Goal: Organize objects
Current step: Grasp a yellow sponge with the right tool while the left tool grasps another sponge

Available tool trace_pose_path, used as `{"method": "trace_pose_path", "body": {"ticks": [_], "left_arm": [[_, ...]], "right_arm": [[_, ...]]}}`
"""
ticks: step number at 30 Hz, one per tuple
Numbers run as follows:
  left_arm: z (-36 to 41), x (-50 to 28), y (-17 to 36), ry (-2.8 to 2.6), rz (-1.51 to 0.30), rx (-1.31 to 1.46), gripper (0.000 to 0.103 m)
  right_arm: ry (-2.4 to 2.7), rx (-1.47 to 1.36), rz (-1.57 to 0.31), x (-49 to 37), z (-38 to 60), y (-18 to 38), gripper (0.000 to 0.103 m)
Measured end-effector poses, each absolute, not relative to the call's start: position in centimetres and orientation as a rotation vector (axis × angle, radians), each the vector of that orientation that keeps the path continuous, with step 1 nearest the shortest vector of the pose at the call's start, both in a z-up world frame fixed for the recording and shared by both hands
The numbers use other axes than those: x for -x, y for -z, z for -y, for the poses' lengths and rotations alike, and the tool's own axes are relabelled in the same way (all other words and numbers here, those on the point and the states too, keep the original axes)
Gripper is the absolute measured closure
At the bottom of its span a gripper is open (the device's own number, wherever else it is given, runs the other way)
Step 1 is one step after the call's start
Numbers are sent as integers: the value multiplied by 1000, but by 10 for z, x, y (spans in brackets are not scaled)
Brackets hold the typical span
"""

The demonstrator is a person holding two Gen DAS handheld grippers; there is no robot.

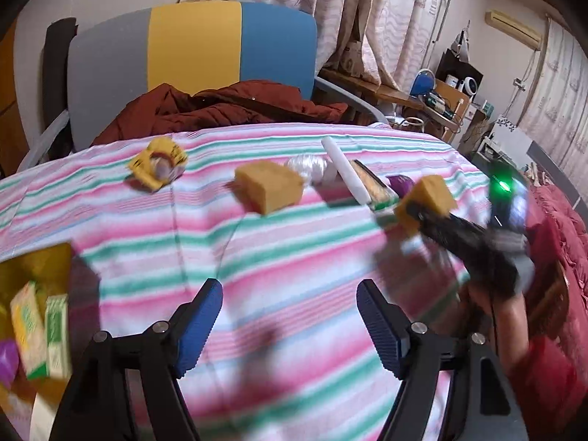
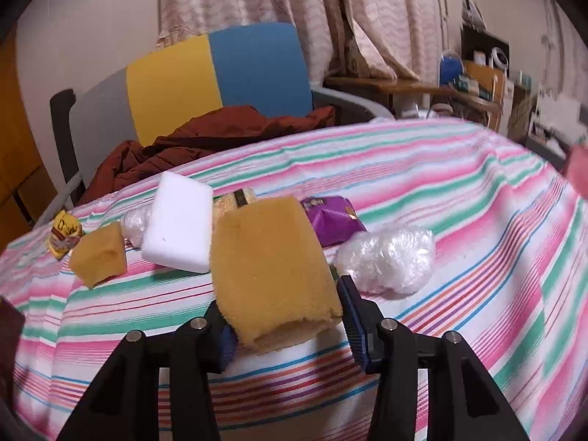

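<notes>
Blue pads of the right gripper point(image 2: 284, 325) pinched a yellow sponge point(image 2: 272, 268) above the striped cloth point(image 2: 459, 191); the left gripper point(image 1: 290, 325) hung spread, empty. Several items still lay unsorted; a few cartons point(image 1: 38, 334) sat boxed.

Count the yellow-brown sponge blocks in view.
2. One yellow-brown sponge block is clamped in the right gripper; the other lies free on the striped cloth, left of the white foam block. None seems hidden.

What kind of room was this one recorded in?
Probably a lived-in bedroom or home room: a striped cloth over the work surface, long curtains behind, and a cluttered desk.
</notes>
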State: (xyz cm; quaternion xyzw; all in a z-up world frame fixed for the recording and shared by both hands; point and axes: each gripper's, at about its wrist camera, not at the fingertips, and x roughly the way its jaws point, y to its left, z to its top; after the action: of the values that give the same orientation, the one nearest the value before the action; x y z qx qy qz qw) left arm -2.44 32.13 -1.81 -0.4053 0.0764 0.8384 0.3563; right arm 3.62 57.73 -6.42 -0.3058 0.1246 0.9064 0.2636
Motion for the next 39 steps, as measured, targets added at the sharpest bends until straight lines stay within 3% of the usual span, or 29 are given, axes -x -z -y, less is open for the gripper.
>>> {"method": "trace_pose_path", "body": {"ticks": [4, 6, 14, 20, 23, 26, 39], "left_arm": [[-349, 53, 24, -2214, -182, 1094, 25], [-363, 65, 26, -2240, -182, 1104, 20], [-414, 109, 45, -2280, -239, 1187, 20], [-425, 136, 61, -2323, -159, 1246, 20], [-432, 141, 69, -2345, -229, 1233, 20], [-420, 142, 76, -2330, -162, 1183, 36], [-407, 131, 81, -2291, -218, 1065, 46]], "right_arm": [[-2461, 771, -233, -39, -563, 58, 54], [-2462, 762, -214, -39, -561, 57, 54], [-2451, 791, -276, -38, -572, 62, 54], [-2452, 784, -294, -39, -575, 64, 54], [-2458, 786, -274, -37, -572, 64, 54], [-2463, 787, -264, -36, -571, 65, 54], [-2468, 772, -246, -38, -568, 63, 54]]}}
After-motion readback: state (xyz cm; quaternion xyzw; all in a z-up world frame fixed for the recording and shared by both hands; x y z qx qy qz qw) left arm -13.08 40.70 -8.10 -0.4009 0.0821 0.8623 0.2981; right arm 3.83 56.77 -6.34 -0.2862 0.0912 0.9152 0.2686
